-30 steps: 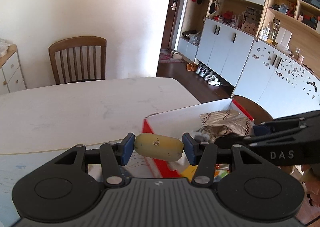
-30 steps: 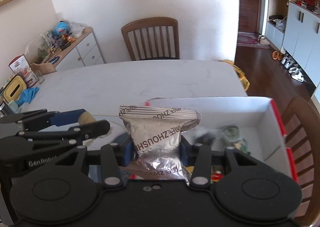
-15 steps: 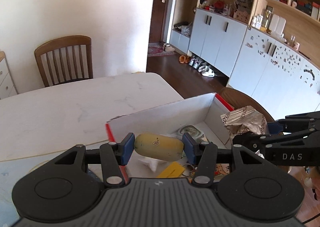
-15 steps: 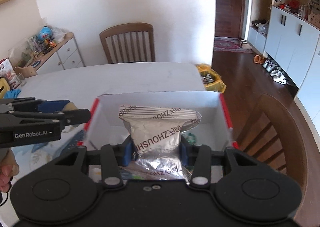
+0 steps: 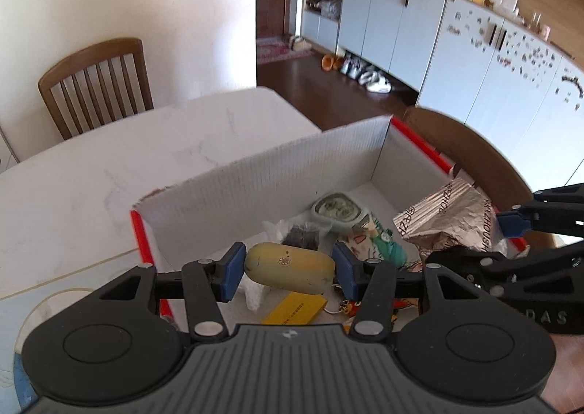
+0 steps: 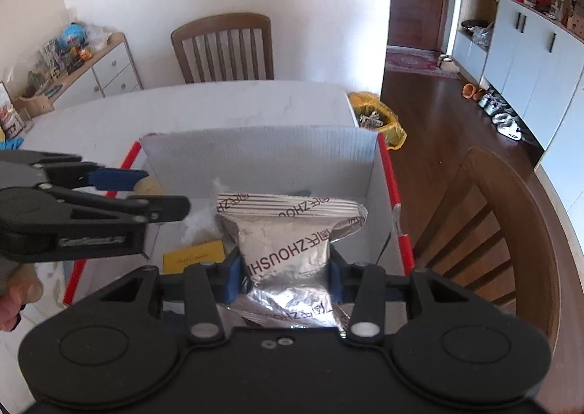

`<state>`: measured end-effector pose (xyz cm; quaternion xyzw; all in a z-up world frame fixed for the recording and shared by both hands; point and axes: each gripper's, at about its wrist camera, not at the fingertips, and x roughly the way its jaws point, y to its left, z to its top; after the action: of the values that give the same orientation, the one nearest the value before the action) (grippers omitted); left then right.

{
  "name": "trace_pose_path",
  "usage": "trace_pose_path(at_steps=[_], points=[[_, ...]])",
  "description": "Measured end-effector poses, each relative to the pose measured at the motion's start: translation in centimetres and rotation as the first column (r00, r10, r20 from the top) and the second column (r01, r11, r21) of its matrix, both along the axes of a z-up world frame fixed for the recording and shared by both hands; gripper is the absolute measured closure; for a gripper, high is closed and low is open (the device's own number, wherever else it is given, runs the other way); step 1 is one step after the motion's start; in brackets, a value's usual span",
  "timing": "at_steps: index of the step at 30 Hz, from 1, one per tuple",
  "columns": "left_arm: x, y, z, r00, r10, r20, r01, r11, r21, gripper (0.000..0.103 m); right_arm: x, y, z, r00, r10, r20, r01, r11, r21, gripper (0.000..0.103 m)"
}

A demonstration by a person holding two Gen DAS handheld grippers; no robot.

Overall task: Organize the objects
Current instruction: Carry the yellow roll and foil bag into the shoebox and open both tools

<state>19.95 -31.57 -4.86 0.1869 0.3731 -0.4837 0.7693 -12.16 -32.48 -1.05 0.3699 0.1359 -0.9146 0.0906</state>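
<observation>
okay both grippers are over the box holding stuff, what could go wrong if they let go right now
The left gripper holds a rounded yellow pod above the clutter in the cardboard box; dropped, it may bounce or roll off those items. The right gripper holds a foil packet near the box's red right edge, so it could catch on the rim. The two grippers hang close together and might bump.

Yellowish capsule [image 5: 289, 269], silver striped packet [image 6: 288, 246], red-edged white box [image 5: 292, 173]
</observation>
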Motion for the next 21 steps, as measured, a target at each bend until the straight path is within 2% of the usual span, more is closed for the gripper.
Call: trace_pose_path(at_steps=[9,15,21], points=[[0.6,-1.5,-3.2,1.000,-0.011,-0.008,0.011,0.997,0.078,0.051,-2.0,-0.5,-2.0,0.998,0.034,0.057,-0.038,0.997,0.062,0.060],[0.8,-2.4,-4.0,1.000,-0.015,-0.005,0.015,0.994,0.107,0.051,-3.4,-1.0,-3.1,0.995,0.054,0.084,-0.062,0.993,0.100,0.060],[1.3,-3.0,-4.6,0.999,-0.014,-0.038,0.020,0.987,0.161,0.051,-4.2,-1.4,-3.7,0.993,0.075,0.094,-0.086,0.989,0.121,0.059]])
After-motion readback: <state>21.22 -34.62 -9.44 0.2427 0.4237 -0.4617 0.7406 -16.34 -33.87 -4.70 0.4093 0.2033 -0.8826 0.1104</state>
